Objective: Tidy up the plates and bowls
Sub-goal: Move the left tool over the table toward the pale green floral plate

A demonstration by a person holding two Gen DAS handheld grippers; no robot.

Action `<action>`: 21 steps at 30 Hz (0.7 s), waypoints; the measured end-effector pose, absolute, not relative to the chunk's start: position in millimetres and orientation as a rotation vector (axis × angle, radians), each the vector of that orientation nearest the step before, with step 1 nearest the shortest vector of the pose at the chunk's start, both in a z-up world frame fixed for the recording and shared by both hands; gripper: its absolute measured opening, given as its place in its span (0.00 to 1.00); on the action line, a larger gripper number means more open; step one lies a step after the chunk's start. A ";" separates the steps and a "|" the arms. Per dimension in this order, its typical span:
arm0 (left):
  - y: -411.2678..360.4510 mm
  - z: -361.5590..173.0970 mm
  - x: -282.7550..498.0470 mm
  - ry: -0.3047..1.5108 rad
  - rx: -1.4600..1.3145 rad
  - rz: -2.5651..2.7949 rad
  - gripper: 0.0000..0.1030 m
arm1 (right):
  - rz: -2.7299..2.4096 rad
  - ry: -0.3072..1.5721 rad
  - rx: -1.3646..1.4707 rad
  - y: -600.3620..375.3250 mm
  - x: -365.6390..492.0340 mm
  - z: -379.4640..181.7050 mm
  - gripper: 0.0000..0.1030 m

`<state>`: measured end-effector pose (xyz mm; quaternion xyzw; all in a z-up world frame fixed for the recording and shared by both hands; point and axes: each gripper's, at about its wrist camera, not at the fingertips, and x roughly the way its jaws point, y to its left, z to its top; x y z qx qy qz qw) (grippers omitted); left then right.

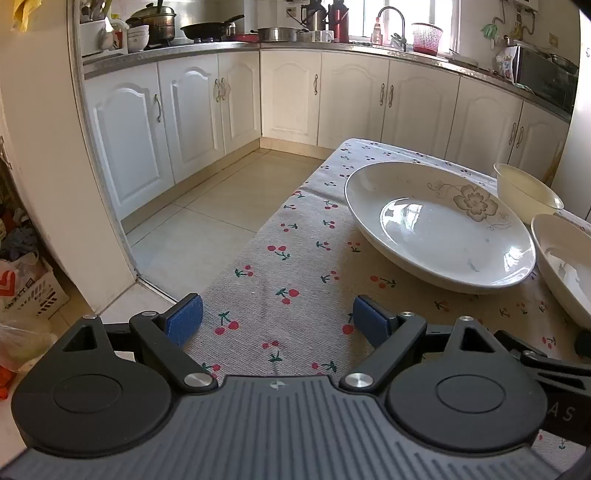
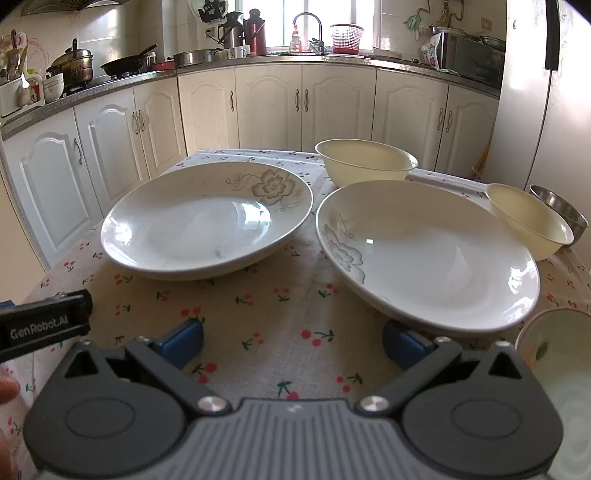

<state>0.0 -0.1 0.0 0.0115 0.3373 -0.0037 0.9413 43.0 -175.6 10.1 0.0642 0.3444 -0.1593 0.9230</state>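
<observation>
Gripping nothing, your left gripper and right gripper hang spread wide above the tablecloth. Ahead, two glazed plates sit side by side; they look heavy, slick and breakable, so pinch the raised rim.

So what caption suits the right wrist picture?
Open right gripper faces two flowered plates and cream bowls on a cherry-print tablecloth.

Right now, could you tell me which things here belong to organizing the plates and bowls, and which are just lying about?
For the job: left plate, right plate, far cream bowl, near cream bowl, steel bowl.

Lying about: frying pan, red basket, thermos.
</observation>
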 end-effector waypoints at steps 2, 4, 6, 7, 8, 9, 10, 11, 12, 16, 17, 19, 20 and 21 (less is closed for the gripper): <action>0.1 0.0 0.1 0.688 0.022 -0.008 1.00 | -0.327 0.706 0.132 -175.6 43.0 9.7 1.00; 0.3 0.1 0.1 0.688 0.022 -0.008 1.00 | -0.327 0.706 0.132 -175.8 43.0 9.3 1.00; 0.4 0.3 0.3 0.688 0.022 -0.008 1.00 | -0.328 0.706 0.132 -175.8 43.1 8.9 1.00; 0.4 0.4 0.3 0.688 0.022 -0.008 1.00 | -0.328 0.706 0.133 -175.8 43.0 8.7 1.00; 0.5 0.5 0.4 0.688 0.022 -0.008 1.00 | -0.329 0.707 0.131 -175.5 43.0 8.5 1.00; 0.4 0.1 0.1 0.688 0.021 -0.009 1.00 | -0.333 0.707 0.132 -175.2 42.3 8.4 1.00; 0.4 0.2 0.2 0.688 0.022 -0.010 1.00 | -0.336 0.710 0.131 -174.2 42.0 8.6 1.00; 0.5 0.4 0.1 0.688 0.022 -0.013 1.00 | -0.335 0.714 0.133 -173.7 40.6 8.8 1.00; 0.5 0.6 -0.2 0.688 0.023 -0.017 1.00 | -0.334 0.717 0.134 -172.9 38.2 9.2 1.00; -0.3 0.9 -0.6 0.689 0.041 -0.024 1.00 | -0.323 0.711 0.140 -167.8 24.5 11.6 0.99; 0.5 0.7 -1.0 0.689 0.045 -0.026 1.00 | -0.313 0.698 0.137 -164.6 18.1 13.7 0.99; 0.1 0.8 -4.4 0.684 0.063 -0.018 1.00 | -0.314 0.668 0.117 -155.3 2.9 21.1 0.99; -0.7 0.8 -7.1 0.680 0.080 -0.011 1.00 | -0.318 0.654 0.101 -151.8 -4.3 25.8 0.99; -1.5 1.4 -10.0 0.675 0.099 -0.002 1.00 | -0.322 0.642 0.094 -150.3 -10.9 30.0 0.99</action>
